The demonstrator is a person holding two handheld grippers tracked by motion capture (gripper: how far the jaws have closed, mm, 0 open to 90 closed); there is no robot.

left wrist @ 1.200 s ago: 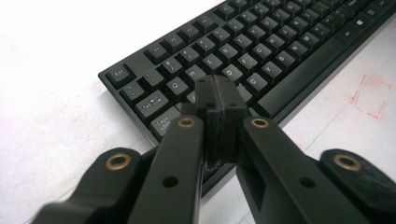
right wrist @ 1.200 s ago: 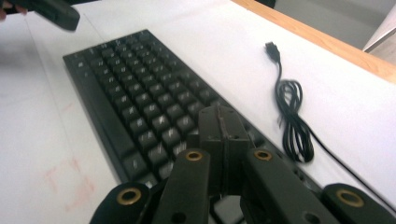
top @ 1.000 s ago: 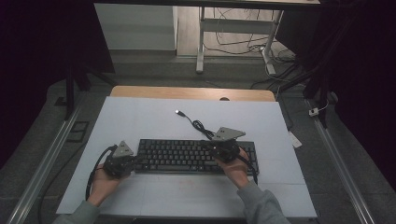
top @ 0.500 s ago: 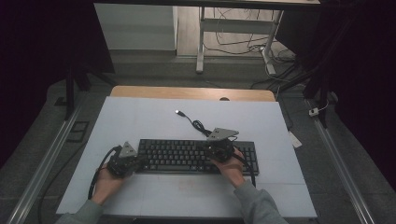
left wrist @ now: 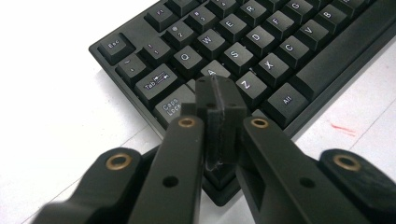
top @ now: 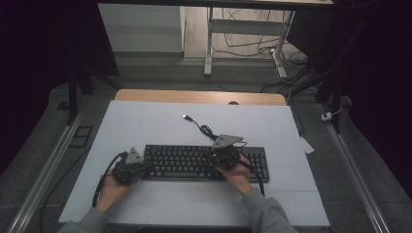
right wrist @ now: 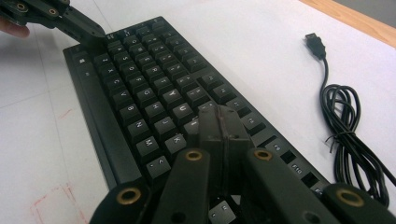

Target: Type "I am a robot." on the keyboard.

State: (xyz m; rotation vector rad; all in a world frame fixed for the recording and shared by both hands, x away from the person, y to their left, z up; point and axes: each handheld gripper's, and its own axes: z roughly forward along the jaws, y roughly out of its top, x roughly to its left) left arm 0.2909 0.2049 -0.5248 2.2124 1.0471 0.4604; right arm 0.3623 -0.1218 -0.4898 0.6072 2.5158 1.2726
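Keyboard (top: 204, 162) looks rigid, light, slick plastic with a trailing cable (right wrist: 345, 126); both tongs (left (left wrist: 219, 100), right (right wrist: 219, 123)) closed empty over keys, so we'd grip the end edges.

It looked like a lab or office test bench: a white-covered table (top: 145, 121) with a wooden edge stood between metal rails (top: 43, 170) on grey carpet, with a black keyboard (top: 204, 162) on it and cables (top: 252, 43) under a desk frame (top: 209, 43) beyond.
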